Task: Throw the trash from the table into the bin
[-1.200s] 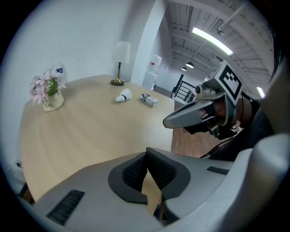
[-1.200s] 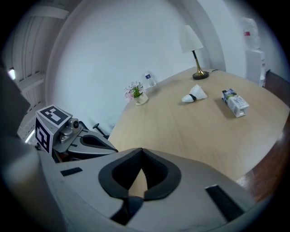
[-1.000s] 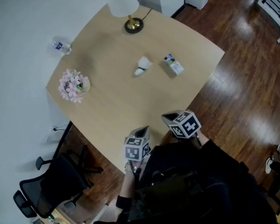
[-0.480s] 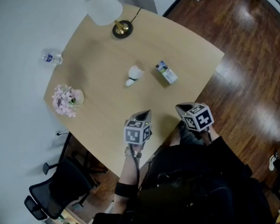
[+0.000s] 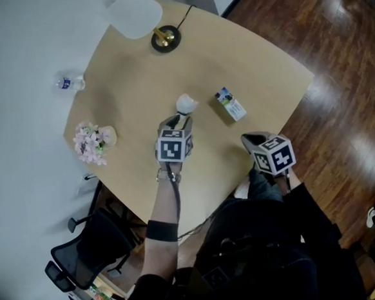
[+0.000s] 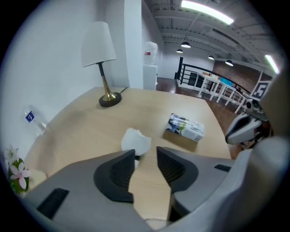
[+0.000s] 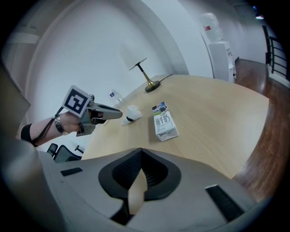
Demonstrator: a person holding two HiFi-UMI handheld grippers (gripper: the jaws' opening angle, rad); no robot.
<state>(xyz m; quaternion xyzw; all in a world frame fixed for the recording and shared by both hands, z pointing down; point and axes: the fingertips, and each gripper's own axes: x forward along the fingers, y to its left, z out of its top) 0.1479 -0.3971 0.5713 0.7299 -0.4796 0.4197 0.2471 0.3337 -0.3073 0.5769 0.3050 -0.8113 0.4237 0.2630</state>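
A crumpled white paper (image 5: 185, 103) lies mid-table, with a small milk carton (image 5: 230, 104) to its right. My left gripper (image 5: 180, 120) reaches over the table, its tips just short of the paper (image 6: 136, 141). Its jaws have just been opening and stand a little apart, with nothing between them (image 6: 145, 153). My right gripper (image 5: 250, 137) hovers over the table's near edge, below the carton (image 7: 164, 121), and it is shut and holds nothing (image 7: 141, 152). The right gripper view also shows the left gripper (image 7: 97, 114) beside the paper (image 7: 132, 113). No bin is visible.
A lamp (image 5: 146, 17) stands at the table's far end. A pink flower pot (image 5: 91, 142) and a small water bottle (image 5: 70, 82) sit along the left side by the white wall. An office chair (image 5: 86, 254) stands below the table's left corner. Wooden floor lies to the right.
My left arm has stretched forward over the table, from the near edge up to the crumpled paper. The right gripper has shifted a little right along the near edge.
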